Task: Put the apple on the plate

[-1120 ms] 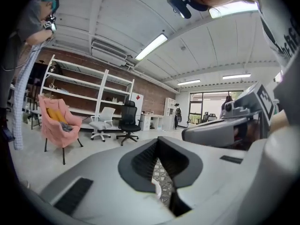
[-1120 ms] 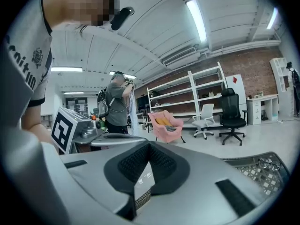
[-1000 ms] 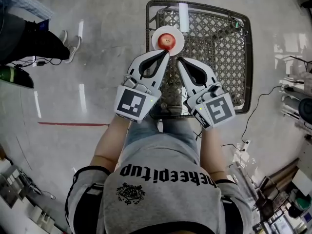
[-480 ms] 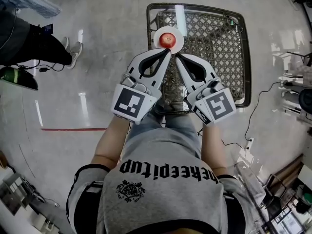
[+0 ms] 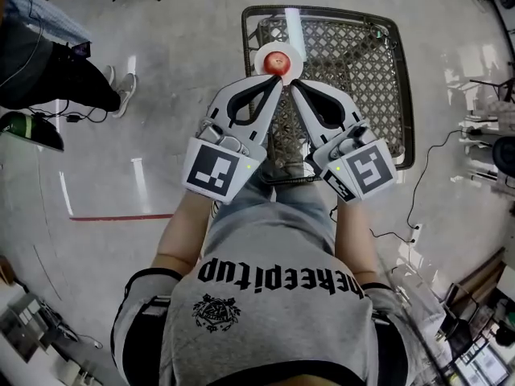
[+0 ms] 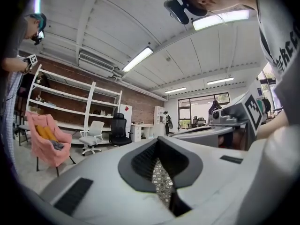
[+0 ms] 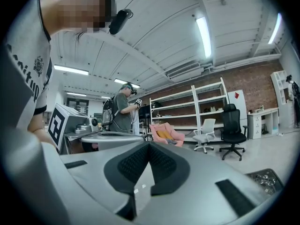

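Head view: you hold both claws out in front of you, marker cubes up, tips converging at the near edge of the plate (image 5: 259,58). The apple (image 5: 276,59) sits on the plate, red and roughly centred. The plate shows over the left side of the dark lattice tabletop (image 5: 362,71), toward its far edge. From above I can't tell whether it rests on the tabletop or on your claw tips. Your left claw (image 5: 278,80) meets the plate's near rim, and your right claw (image 5: 292,86) ends just beside that rim, slightly nearer you. Left gripper view: jaws clenched, tips together, nothing between the pads, only a thin slit with the lattice showing through. Plate and apple are hidden beyond the tips. Right gripper view: same, jaws clenched and empty, pale floor showing through the slit. Each gripper view catches the other claw's marker cube alongside. Elsewhere, a second person (image 5: 48,71) stands on the floor at the upper left of the head view. A red line (image 5: 121,216) runs across the floor on your left. The left gripper view also shows a pink armchair (image 6: 47,142), white shelving (image 6: 70,102) and a black office chair (image 6: 118,128) against a brick wall.
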Demonstrator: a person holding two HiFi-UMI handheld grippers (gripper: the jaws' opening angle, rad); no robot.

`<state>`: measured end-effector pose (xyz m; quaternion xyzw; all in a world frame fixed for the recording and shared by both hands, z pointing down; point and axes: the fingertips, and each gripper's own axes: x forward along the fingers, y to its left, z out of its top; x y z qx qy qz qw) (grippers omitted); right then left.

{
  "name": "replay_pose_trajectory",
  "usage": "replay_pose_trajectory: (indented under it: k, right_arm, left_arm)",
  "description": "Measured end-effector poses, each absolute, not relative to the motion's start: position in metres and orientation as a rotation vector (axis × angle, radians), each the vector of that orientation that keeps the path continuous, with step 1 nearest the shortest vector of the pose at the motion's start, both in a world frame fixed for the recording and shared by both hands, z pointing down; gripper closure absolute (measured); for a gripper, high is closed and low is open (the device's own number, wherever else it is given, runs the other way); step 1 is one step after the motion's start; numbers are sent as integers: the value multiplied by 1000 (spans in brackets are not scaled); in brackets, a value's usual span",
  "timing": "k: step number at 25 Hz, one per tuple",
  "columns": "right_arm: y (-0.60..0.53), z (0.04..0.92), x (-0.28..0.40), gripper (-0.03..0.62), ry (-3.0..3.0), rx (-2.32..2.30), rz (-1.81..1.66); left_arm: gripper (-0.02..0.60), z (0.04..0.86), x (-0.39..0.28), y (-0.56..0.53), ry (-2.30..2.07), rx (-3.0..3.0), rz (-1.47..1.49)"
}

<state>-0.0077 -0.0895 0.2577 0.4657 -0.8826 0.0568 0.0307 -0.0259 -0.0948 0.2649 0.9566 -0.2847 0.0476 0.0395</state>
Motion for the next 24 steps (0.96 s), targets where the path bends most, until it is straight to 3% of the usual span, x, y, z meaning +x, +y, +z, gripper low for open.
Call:
replay_pose_trajectory:
  k: [24]
  right_arm:
    - [-66,240,-21,594,-2694,1453,64]
  left_arm:
    - [552,249,-35,-71,-846,2990,79]
